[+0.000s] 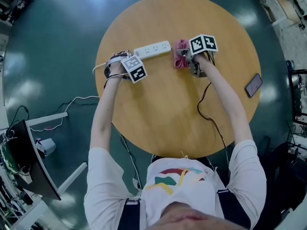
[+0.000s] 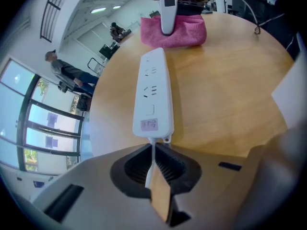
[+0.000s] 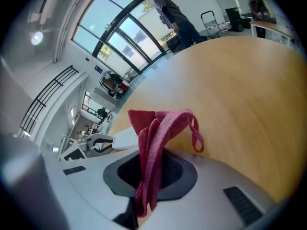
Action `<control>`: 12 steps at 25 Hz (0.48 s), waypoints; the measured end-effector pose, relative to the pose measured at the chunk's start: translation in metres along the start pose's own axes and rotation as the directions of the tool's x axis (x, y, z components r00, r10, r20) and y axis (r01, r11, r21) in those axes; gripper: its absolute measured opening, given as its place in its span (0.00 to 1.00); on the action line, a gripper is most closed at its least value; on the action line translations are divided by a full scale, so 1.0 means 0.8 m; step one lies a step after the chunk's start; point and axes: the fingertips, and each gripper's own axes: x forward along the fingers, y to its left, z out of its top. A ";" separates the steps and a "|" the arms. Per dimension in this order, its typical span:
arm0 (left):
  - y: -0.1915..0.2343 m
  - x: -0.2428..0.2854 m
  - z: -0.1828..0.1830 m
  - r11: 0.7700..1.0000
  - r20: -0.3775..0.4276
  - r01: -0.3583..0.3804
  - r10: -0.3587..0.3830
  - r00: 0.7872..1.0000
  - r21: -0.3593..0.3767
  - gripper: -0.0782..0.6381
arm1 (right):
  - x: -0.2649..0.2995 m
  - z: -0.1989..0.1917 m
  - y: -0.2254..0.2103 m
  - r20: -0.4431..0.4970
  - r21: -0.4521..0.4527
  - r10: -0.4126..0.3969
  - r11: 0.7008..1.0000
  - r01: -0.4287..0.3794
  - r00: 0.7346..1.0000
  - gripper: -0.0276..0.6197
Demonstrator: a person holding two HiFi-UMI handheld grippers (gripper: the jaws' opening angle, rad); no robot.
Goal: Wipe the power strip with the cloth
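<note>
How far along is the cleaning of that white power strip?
Done: left tool clamps the cord of the power strip; right tool grips the pink cloth. In hand: cloth sits at the strip's far end. Remaining: wiping along its length; no cleaned part shows.

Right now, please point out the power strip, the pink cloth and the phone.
power strip [image 2: 152,92]: left gripper view, middle of its white top face.
pink cloth [image 3: 153,128]: right gripper view, fold just above the jaws.
phone [image 1: 253,85]: head view, middle of its dark screen.

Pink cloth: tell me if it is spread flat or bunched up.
Bunched. The cloth hangs in folds, pinched in the shut jaws of the right gripper, a small wad at the power strip end.
</note>
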 end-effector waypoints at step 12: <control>0.042 -0.057 -0.002 0.904 0.024 -0.287 0.310 0.950 -0.316 0.41 | -0.077 -0.023 0.053 0.013 -0.251 -0.064 0.966 0.065 0.998 0.10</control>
